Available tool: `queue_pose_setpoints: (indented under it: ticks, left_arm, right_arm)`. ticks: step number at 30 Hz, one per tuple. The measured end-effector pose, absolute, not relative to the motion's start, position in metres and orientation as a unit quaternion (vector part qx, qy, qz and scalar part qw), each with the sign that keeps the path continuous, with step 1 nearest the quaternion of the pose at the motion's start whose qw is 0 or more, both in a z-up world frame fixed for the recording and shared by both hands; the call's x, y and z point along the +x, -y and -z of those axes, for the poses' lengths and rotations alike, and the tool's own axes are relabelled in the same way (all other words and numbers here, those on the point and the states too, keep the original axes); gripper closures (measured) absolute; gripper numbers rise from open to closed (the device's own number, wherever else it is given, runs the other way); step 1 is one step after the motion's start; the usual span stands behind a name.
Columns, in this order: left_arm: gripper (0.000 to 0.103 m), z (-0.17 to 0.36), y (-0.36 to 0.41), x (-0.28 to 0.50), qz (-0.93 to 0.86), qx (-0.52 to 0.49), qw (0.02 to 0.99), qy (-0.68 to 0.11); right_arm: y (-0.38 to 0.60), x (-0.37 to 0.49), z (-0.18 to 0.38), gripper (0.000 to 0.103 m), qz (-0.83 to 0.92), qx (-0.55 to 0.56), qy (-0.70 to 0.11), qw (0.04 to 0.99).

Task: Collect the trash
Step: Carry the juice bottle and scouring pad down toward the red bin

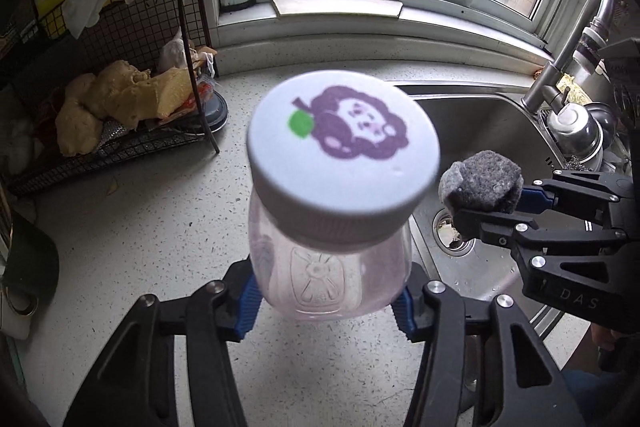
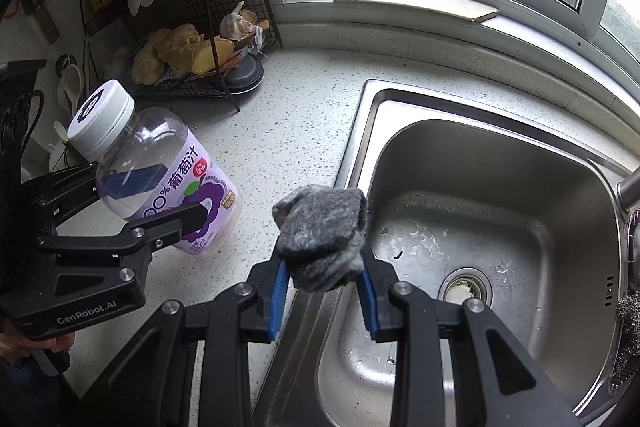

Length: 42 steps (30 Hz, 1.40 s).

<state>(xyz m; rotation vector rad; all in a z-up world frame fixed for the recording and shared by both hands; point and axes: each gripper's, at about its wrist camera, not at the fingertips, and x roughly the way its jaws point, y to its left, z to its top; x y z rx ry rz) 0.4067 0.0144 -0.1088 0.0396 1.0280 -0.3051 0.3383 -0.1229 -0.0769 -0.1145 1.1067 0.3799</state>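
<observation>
1. Trash here comes in two pieces: an empty grape-juice bottle (image 2: pixel 168 183) and a wad of grey cloth (image 2: pixel 322 235), each carried in its own gripper above the kitchen counter (image 2: pixel 296 107).
2. Left gripper (image 1: pixel 328 297) has its blue pads pressed on the clear sides of the bottle, jaws about half apart because the body is wide. Holding it by the body rather than by the white cap (image 1: pixel 340 151) keeps the grip on the broadest, least slippery part.
3. Seen from the right wrist, the bottle hangs clear of the counter and leans, cap toward the wire rack (image 2: pixel 192 83); nothing shows inside it, though the label hides the lower part, so a last drop may remain.
4. Right gripper (image 2: pixel 323 279) is nearly closed on the cloth, which bulges above the pads; soft stuff needs a tight pinch.
5. The cloth hangs over the near rim of the sink (image 2: pixel 500 211), so drips would likely fall in the basin.
6. No bin is in view in either picture; both loads probably wait to be carried to one.
</observation>
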Motion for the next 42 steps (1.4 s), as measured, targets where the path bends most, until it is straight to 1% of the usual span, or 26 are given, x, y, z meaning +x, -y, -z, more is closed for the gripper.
queue_pose_setpoints:
  ticks: [10,22,34,42]
  left_arm:
    - [0.052,0.079,-0.003,0.319,0.109,0.013,0.871,-0.479]
    - [0.052,0.065,0.033,0.190,0.051,0.000,0.881,-0.470]
    - [0.052,0.073,0.085,0.073,0.011,-0.019,0.882,-0.472]
    - [0.052,0.088,0.102,0.033,0.011,-0.023,0.871,-0.490]
  right_arm:
    - [0.136,0.280,0.056,0.074,-0.224,-0.065,-0.502,0.833]
    - [0.167,0.188,0.051,0.074,-0.295,-0.083,-0.478,0.823]
    - [0.214,0.108,0.047,0.074,-0.346,-0.104,-0.471,0.805]
    - [0.225,0.068,0.058,0.074,-0.354,-0.105,-0.487,0.792]
